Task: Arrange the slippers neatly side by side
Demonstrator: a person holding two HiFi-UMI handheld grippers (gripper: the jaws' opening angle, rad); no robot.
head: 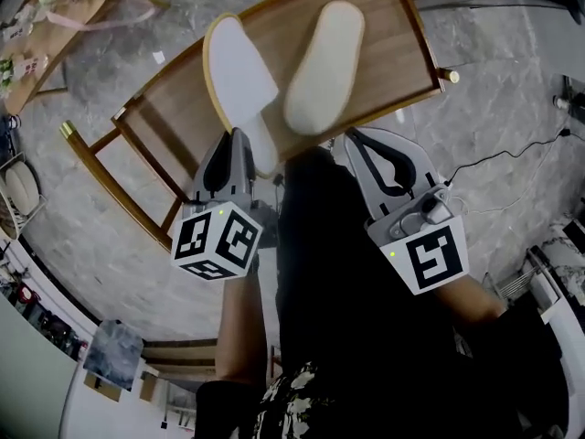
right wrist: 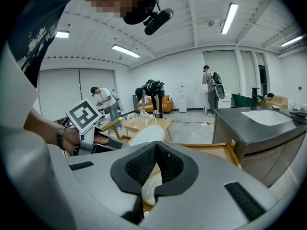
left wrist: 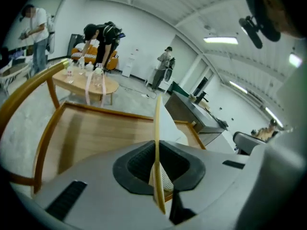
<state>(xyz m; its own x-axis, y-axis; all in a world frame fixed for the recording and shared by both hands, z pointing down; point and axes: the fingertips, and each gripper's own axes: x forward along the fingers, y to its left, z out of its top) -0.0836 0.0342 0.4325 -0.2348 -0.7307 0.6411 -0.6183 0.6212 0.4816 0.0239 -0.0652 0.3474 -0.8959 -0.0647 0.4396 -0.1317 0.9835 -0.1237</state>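
Fingers of the left gripper [head: 239, 144], nearly together, pinch the heel of the white-soled slipper [head: 236, 67]. Those of the right gripper [head: 358, 144] grip the cream slipper [head: 324, 62]. Both slippers are over what looks like a wooden chair seat [head: 393, 53].

the left slipper [head: 239, 71] and right slipper [head: 324, 67] sit side by side over the chair seat [head: 393, 53], near ends between the left gripper [head: 243, 140] and right gripper [head: 355, 138] jaws; a table [head: 50, 58] stands far left.

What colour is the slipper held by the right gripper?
Cream slipper; head view shows it best.
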